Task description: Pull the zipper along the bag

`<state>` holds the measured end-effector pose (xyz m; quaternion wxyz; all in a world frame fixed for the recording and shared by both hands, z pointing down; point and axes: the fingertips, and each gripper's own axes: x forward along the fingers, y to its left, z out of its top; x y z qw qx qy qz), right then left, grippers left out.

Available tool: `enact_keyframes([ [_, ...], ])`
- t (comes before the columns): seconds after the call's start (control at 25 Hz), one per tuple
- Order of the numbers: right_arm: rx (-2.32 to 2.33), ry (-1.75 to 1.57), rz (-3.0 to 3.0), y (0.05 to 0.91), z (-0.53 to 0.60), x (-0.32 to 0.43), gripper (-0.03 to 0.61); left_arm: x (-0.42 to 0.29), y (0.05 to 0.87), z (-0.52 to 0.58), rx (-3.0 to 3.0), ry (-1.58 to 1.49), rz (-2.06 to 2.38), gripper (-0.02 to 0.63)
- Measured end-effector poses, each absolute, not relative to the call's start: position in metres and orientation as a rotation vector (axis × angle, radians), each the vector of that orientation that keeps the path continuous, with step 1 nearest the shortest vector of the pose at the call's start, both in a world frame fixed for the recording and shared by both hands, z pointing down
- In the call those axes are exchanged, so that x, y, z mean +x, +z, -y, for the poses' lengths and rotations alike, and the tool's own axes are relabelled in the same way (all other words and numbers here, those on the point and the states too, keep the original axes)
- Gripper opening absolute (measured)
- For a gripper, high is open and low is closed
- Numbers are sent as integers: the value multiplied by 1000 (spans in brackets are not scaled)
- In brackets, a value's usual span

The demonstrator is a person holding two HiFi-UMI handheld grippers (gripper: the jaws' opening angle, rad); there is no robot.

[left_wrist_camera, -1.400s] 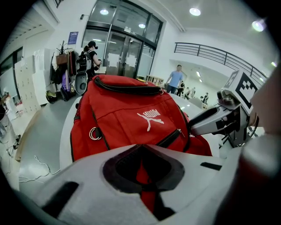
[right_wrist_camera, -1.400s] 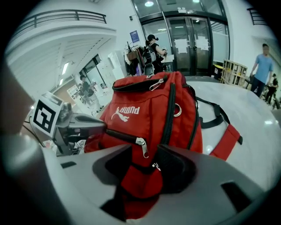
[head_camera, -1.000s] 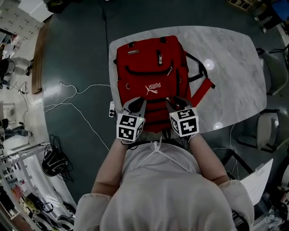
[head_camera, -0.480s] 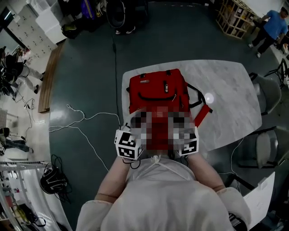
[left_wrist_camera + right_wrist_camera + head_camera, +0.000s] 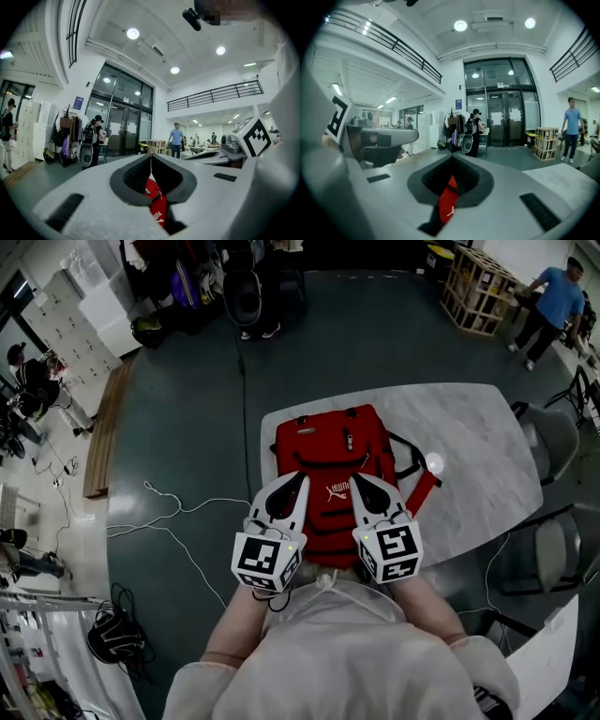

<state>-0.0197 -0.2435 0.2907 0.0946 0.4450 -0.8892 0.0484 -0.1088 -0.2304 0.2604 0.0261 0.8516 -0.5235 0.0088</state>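
Note:
A red backpack (image 5: 326, 454) lies flat on the marble table (image 5: 469, 456), its straps trailing off to the right. Both grippers are held up above its near end and point out toward the room. The left gripper (image 5: 302, 477) is shut, its tips touching with nothing between them. The right gripper (image 5: 353, 476) is shut too and holds nothing. In the left gripper view the backpack (image 5: 158, 208) shows only as a red sliver through the gap behind the closed tips (image 5: 150, 155). The right gripper view gives the same sliver of backpack (image 5: 447, 202) below its closed tips (image 5: 452, 157).
Two chairs (image 5: 555, 442) (image 5: 561, 549) stand at the table's right side. White cables (image 5: 159, 512) lie on the dark floor at the left. A wooden crate (image 5: 476, 289) and a person (image 5: 553, 306) are far back right; more people and bags stand by the glass doors (image 5: 501, 122).
Both grippers have risen off the backpack's near end and now point level into the room. Their jaws, spread a second ago, are closed. The head view now takes in more floor.

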Motion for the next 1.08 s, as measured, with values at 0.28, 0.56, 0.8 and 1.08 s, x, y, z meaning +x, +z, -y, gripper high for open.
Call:
enact_keyframes([
  [0.28, 1329, 185, 2605, 302, 242, -21, 26, -116, 270, 233, 2611, 32, 1608, 21],
  [0.56, 1344, 228, 2584, 305, 242, -24, 26, -122, 269, 233, 2615, 36, 1600, 21],
  [0.8, 1365, 249, 2587, 308, 245, -25, 26, -123, 274, 233, 2613, 60, 1592, 21],
  [1.08, 1349, 245, 2597, 312, 246, -32, 26, -131, 279, 237, 2600, 75, 1600, 21],
])
